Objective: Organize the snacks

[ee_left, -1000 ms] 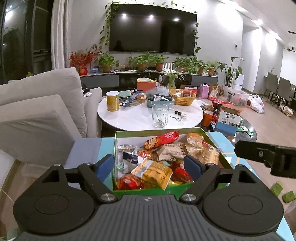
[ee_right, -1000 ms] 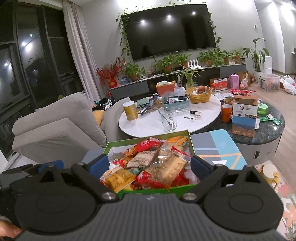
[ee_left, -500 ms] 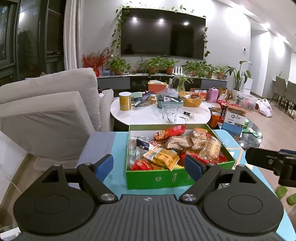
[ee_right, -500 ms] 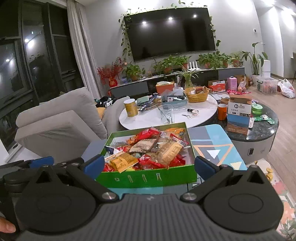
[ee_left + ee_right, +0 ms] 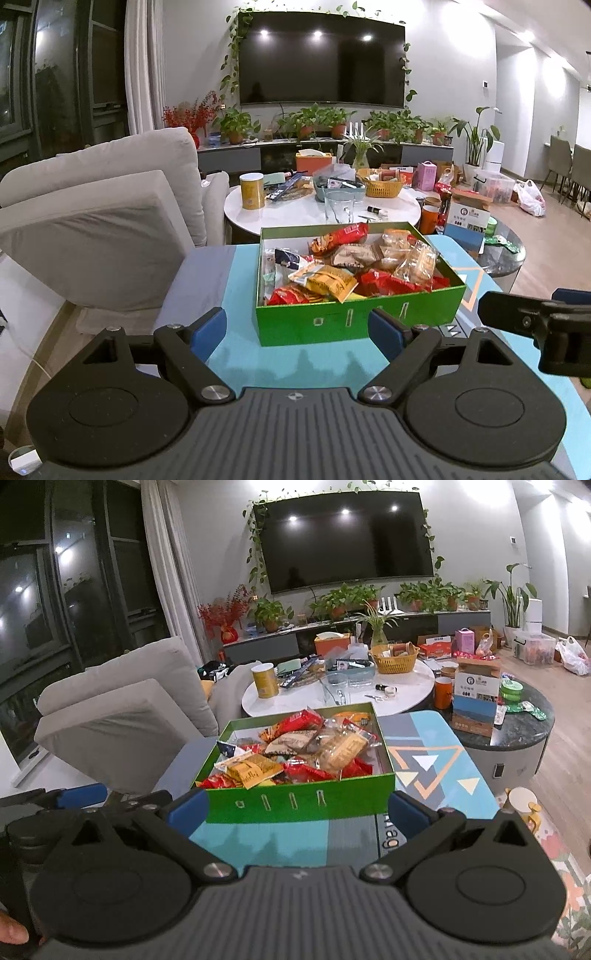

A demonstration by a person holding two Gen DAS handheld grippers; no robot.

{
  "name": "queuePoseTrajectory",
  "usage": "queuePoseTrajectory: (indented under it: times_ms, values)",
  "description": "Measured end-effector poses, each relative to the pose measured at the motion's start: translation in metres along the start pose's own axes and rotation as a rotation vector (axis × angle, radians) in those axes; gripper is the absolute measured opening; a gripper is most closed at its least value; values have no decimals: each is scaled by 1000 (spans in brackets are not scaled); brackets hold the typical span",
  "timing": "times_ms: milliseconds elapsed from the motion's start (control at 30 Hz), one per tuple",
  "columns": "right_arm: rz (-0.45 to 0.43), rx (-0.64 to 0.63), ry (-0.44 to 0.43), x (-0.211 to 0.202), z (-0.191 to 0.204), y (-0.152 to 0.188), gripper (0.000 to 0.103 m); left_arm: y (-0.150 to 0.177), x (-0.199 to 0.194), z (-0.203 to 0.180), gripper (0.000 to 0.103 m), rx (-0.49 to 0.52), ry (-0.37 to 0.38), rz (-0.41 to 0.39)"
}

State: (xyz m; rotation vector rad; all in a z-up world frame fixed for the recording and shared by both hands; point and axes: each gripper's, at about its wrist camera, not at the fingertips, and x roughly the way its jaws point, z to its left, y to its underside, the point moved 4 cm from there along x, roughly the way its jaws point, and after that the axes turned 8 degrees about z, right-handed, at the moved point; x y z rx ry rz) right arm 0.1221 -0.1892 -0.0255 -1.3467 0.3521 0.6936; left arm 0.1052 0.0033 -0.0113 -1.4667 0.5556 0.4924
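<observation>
A green box (image 5: 354, 317) full of several wrapped snacks (image 5: 325, 280) stands on a blue patterned table (image 5: 243, 280). It also shows in the right wrist view (image 5: 295, 801), with its snacks (image 5: 295, 753) piled inside. My left gripper (image 5: 297, 330) is open and empty, just in front of the box's near wall. My right gripper (image 5: 295, 808) is open and empty, also short of the near wall. The right gripper's side shows at the right edge of the left wrist view (image 5: 535, 317).
A grey sofa (image 5: 103, 206) stands to the left. Behind the box is a white round table (image 5: 295, 210) with a yellow can (image 5: 252, 191), a glass (image 5: 338, 210) and a basket (image 5: 384, 182). A dark round table (image 5: 517, 727) with cartons is at the right.
Both grippers have pulled back from above the box toward me. The box's near wall and the table in front of it now show. Both stay open.
</observation>
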Motion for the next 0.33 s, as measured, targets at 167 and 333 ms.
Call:
queuePoseTrajectory:
  times_ms: [167, 333]
  values:
    - [3, 1, 1, -1, 1, 4, 85, 6, 0, -2, 82, 16, -5, 2]
    - [1, 2, 1, -1, 2, 5, 85, 7, -1, -1, 82, 9, -5, 7]
